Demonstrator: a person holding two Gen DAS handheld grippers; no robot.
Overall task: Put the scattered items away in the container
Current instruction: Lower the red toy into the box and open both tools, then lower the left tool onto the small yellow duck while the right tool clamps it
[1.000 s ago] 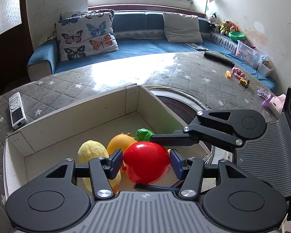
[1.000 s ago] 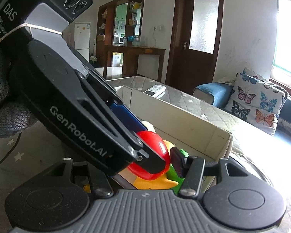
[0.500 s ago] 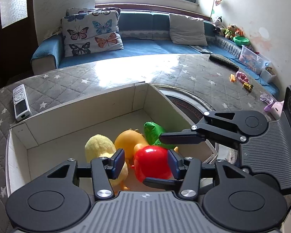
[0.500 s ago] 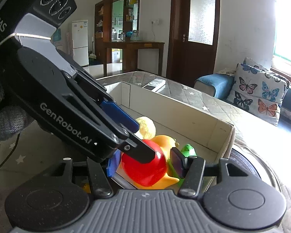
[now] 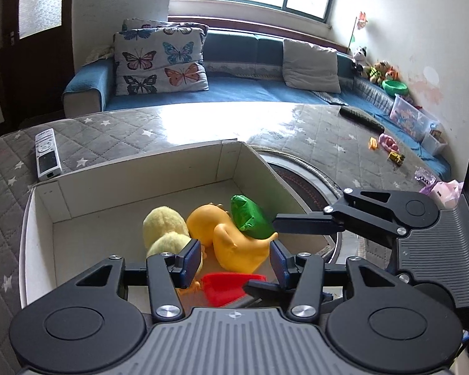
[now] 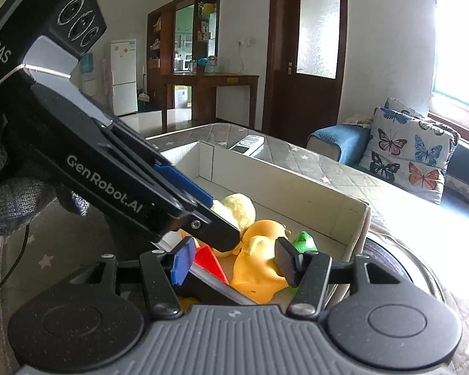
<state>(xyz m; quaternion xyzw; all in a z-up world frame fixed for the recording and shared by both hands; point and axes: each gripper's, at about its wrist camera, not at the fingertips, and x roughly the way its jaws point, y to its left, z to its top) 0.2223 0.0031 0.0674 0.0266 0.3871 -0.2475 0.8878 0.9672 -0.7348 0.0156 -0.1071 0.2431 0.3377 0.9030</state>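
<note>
Left wrist view: the left tool (image 5: 233, 257) hangs over the near edge of the cardboard box (image 5: 140, 168), its blue pads apart and gripping nothing. The red toy (image 5: 225, 287) lies low in the box, just under those pads, beside the orange toy (image 5: 234, 243), the yellow plush (image 5: 164, 228) and the green toy (image 5: 248, 215). Judging by this, the drop is done — the tool should lift straight clear so a pad cannot snag the toys. Only the red toy's top shows.

Right wrist view: the right tool (image 6: 233, 262) hovers at the box's near wall, pads apart and empty. The left tool's body covers much of the box and of the red toy — its shape stays unclear.
</note>
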